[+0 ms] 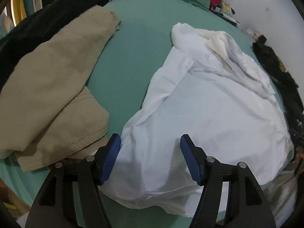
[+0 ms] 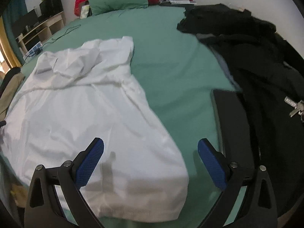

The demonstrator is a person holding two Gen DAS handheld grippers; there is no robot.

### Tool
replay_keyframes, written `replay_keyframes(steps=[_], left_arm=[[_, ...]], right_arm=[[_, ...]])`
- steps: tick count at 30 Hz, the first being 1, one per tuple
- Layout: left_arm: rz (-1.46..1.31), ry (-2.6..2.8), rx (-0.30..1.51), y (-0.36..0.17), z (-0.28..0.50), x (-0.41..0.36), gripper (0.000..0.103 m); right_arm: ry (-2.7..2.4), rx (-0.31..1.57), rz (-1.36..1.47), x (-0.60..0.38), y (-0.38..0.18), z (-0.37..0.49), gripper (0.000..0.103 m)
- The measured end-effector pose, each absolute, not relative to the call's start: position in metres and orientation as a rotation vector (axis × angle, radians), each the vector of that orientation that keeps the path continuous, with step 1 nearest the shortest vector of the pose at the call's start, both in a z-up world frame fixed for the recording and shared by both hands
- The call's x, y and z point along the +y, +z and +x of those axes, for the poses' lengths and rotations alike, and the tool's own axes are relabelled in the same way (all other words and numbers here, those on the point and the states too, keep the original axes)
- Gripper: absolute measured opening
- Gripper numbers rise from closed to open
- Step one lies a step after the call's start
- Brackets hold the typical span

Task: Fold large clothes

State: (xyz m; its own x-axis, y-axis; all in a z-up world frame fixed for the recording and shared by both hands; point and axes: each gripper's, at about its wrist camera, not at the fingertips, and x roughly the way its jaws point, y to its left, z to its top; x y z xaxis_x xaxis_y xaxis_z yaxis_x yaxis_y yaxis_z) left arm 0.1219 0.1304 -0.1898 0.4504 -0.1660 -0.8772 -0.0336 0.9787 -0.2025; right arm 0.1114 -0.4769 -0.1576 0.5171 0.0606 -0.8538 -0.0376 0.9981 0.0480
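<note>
Both grippers gape wide and empty over the near hem of the white shirt [image 1: 218, 104] on the green bed [image 1: 136, 43], left gripper [image 1: 150, 142] above cloth, right gripper [image 2: 151, 148] at its right corner, collar far.

Left claw [image 1: 150, 142]: jaws spread, blue pads [image 1: 112, 157] clear of each other, over the near edge of the white shirt [image 1: 209, 104]. Shirt lies crumpled on the green bed [image 1: 136, 47]. Tan garment [image 1: 57, 79] at 9 o'clock, dark clothes [image 1: 281, 79] at 3 o'clock.
</note>
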Motion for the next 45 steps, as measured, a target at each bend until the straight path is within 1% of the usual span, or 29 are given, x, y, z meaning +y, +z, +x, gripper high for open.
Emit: replay_keyframes(steps=[3,5,7,10,12,13,15,16,19,20,22,23,24,25,27,29,31,35,37,38,39,40,41,42,43,44,45], left_arm=[[-0.160,-0.063,1.117,-0.190,0.123,0.125,0.068],[-0.121,-0.059,1.108,-0.187,0.124,0.120,0.068],[-0.106,-0.064,1.072,-0.180,0.123,0.120,0.068],[-0.061,-0.039,1.043,-0.175,0.127,0.122,0.068],[-0.025,-0.028,1.048,-0.176,0.130,0.122,0.068],[-0.020,-0.031,1.074,-0.182,0.131,0.124,0.069],[-0.030,-0.044,1.140,-0.195,0.133,0.124,0.070],[-0.031,-0.044,1.129,-0.193,0.132,0.123,0.070],[-0.075,-0.052,1.154,-0.190,0.129,0.128,0.070],[-0.079,-0.056,1.155,-0.190,0.127,0.128,0.070],[-0.072,-0.060,1.156,-0.188,0.120,0.127,0.070],[-0.054,-0.063,1.163,-0.187,0.116,0.124,0.070],[-0.033,-0.068,1.167,-0.185,0.112,0.120,0.070],[-0.019,-0.078,1.172,-0.185,0.109,0.115,0.070],[-0.013,-0.124,1.203,-0.188,0.101,0.108,0.070],[0.014,-0.114,1.190,-0.186,0.098,0.105,0.070],[-0.019,-0.104,1.188,-0.184,0.099,0.108,0.070],[-0.064,-0.086,1.198,-0.188,0.101,0.117,0.070],[-0.026,-0.078,1.203,-0.190,0.101,0.111,0.070],[-0.005,-0.080,1.204,-0.191,0.101,0.108,0.070],[0.005,-0.079,1.206,-0.192,0.101,0.107,0.070],[0.010,-0.080,1.210,-0.193,0.101,0.106,0.070],[0.003,-0.091,1.218,-0.192,0.101,0.105,0.066],[-0.012,-0.113,1.220,-0.190,0.099,0.105,0.046],[-0.024,-0.134,1.220,-0.189,0.098,0.105,0.031],[-0.046,-0.164,1.220,-0.188,0.095,0.105,0.004],[-0.059,-0.181,1.221,-0.188,0.092,0.104,0.004]], right_arm=[[0.092,1.085,0.021,-0.470,-0.173,0.108,0.083],[0.100,1.133,-0.007,-0.461,-0.188,0.104,0.083],[0.112,1.122,-0.053,-0.454,-0.187,0.100,0.078],[0.115,1.111,-0.008,-0.458,-0.184,0.093,0.063],[0.122,1.106,0.027,-0.461,-0.183,0.090,0.040],[0.129,1.105,0.044,-0.461,-0.182,0.088,0.037],[0.138,1.101,0.056,-0.460,-0.181,0.084,0.018],[0.144,1.098,0.065,-0.459,-0.180,0.083,0.016],[0.155,1.075,0.087,-0.459,-0.176,0.085,0.016],[0.129,1.069,0.076,-0.460,-0.175,0.087,0.017],[0.094,1.080,0.076,-0.466,-0.176,0.093,0.031],[0.088,1.093,0.107,-0.471,-0.177,0.097,0.048],[0.084,1.098,0.137,-0.476,-0.178,0.099,0.060],[0.080,1.098,0.160,-0.481,-0.179,0.100,0.064],[0.078,1.104,0.172,-0.482,-0.181,0.099,0.066],[0.073,1.102,0.096,-0.472,-0.183,0.096,0.068],[0.074,1.107,0.042,-0.464,-0.185,0.094,0.069],[0.098,1.118,0.006,-0.453,-0.188,0.087,0.068],[0.110,1.122,0.009,-0.450,-0.189,0.084,0.061],[0.115,1.123,0.019,-0.449,-0.188,0.082,0.052],[0.122,1.123,0.029,-0.448,-0.186,0.080,0.034],[0.128,1.122,0.037,-0.447,-0.186,0.079,0.020],[0.155,1.125,0.072,-0.446,-0.185,0.077,0.005],[0.169,1.135,0.103,-0.444,-0.186,0.075,0.005],[0.166,1.130,0.097,-0.442,-0.185,0.074,0.004],[0.175,1.127,0.099,-0.440,-0.184,0.072,0.004],[0.188,1.121,0.134,-0.441,-0.181,0.070,0.004]])
